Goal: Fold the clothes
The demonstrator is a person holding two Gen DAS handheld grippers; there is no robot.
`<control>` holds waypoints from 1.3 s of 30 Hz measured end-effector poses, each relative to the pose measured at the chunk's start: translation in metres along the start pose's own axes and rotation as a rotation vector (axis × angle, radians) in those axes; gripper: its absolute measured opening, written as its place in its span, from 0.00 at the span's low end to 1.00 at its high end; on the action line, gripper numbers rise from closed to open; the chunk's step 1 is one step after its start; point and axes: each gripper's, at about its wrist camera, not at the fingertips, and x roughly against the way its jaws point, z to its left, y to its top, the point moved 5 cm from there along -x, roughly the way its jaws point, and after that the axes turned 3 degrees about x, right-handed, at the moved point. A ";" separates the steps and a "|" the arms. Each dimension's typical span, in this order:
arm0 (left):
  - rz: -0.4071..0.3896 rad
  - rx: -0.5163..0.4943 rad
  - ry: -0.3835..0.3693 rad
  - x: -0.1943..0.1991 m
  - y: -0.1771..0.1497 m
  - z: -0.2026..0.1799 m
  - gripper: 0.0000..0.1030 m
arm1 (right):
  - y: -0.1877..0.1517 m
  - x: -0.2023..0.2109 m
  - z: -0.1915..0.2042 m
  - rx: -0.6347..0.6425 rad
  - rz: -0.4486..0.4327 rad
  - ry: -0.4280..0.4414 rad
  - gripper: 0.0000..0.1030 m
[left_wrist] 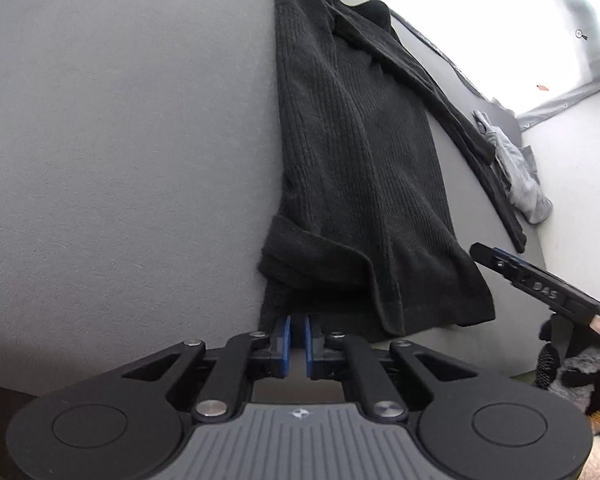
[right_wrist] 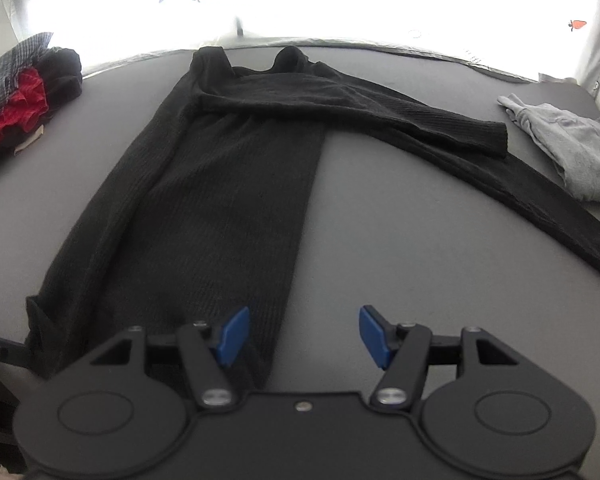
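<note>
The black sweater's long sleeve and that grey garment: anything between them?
No: bare grey table separates the sleeve from the grey garment, in the right wrist view.

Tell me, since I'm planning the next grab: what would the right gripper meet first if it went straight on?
Probably the bare grey table, just right of the black ribbed sweater; the right gripper has its jaws open.
</note>
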 end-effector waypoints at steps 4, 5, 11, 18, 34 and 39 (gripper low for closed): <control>-0.042 -0.057 0.050 0.011 0.004 0.000 0.23 | 0.006 0.005 0.026 0.018 -0.028 0.153 0.43; -0.052 -0.071 0.063 0.013 0.005 0.000 0.25 | 0.007 0.006 0.038 0.046 -0.031 0.193 0.42; -0.078 -0.080 0.096 0.023 0.006 0.012 0.33 | -0.002 0.015 0.127 0.442 -0.031 0.335 0.43; -0.134 -0.007 0.100 0.041 0.007 0.037 0.52 | -0.042 -0.006 0.192 0.860 0.015 0.294 0.42; -0.147 -0.113 0.056 0.030 0.035 0.002 0.59 | 0.132 -0.058 0.039 0.534 -0.044 -0.292 0.15; -0.112 -0.171 0.030 0.011 0.044 -0.020 0.59 | 0.109 -0.007 0.000 0.269 -0.113 -0.206 0.30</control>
